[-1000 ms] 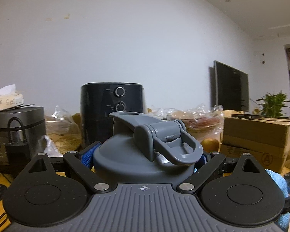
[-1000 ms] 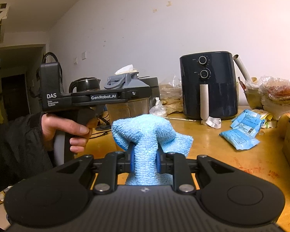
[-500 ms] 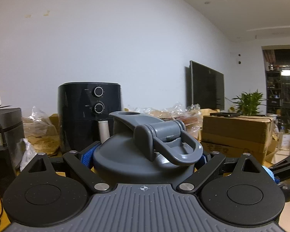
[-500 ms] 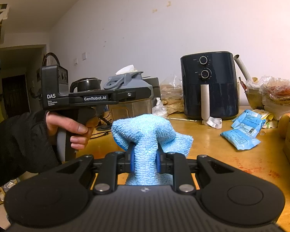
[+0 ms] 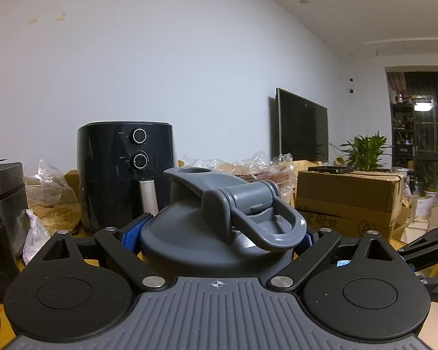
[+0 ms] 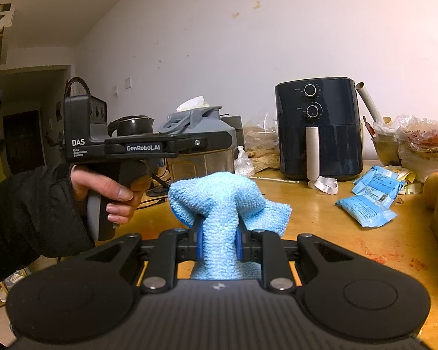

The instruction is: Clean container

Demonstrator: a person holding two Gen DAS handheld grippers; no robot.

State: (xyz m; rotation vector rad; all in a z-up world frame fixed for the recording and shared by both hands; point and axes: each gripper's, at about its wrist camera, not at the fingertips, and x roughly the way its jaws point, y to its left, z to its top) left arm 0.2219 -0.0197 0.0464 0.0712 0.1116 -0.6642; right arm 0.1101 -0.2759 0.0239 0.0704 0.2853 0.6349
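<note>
The clear plastic container with a grey flip-top lid [image 5: 219,227] stands upright between the blue-padded fingers of the left gripper [image 5: 219,234], which is clamped on it just under the lid; in the right wrist view the same container [image 6: 200,157] hangs in the air, clear of the wooden table [image 6: 335,204]. Its long axis runs vertically, the lid's carry loop turned back toward the left camera. The right gripper [image 6: 219,242] is closed on a bunched light-blue microfibre cloth [image 6: 222,204], whose free folds project forward of the fingertips. From the right gripper the container lies ahead and slightly left, near but apart from the cloth, so the cloth-bearing hand is judged the one to close the gap. A dark air fryer [image 6: 318,128] stands farther back on the table.
</note>
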